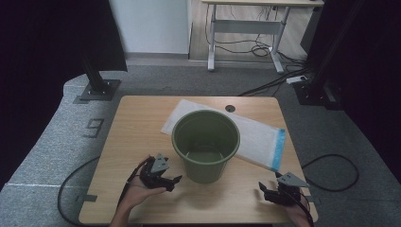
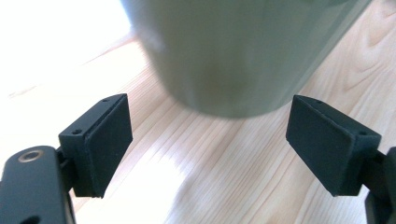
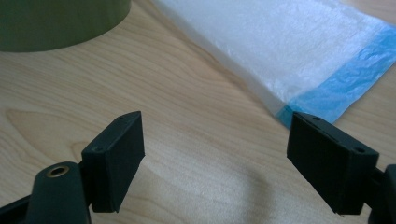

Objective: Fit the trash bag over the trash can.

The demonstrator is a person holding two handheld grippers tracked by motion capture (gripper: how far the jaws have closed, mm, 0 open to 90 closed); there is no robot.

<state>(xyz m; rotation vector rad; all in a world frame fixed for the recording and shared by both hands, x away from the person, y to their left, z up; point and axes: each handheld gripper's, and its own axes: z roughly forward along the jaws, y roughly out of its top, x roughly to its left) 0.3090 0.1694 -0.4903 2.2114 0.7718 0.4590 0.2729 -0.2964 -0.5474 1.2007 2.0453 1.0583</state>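
Observation:
A green plastic bucket (image 1: 206, 143) stands upright and empty in the middle of the wooden table (image 1: 132, 137). A flat white plastic bag with a blue end strip (image 1: 255, 137) lies behind and to the right of it, partly under it. My left gripper (image 1: 171, 181) rests near the front edge, left of the bucket, open and pointed at the bucket's base (image 2: 233, 56). My right gripper (image 1: 263, 190) sits at the front right corner, open, with the bag's blue strip (image 3: 336, 84) ahead of its jaws and the bucket's base (image 3: 56, 23) at the far left.
A round cable hole (image 1: 230, 108) marks the table's back edge. Black stand bases (image 1: 98, 90) stand on the grey carpet behind the table, with cables (image 1: 331, 165) trailing on the floor. A desk frame (image 1: 246, 28) is farther back.

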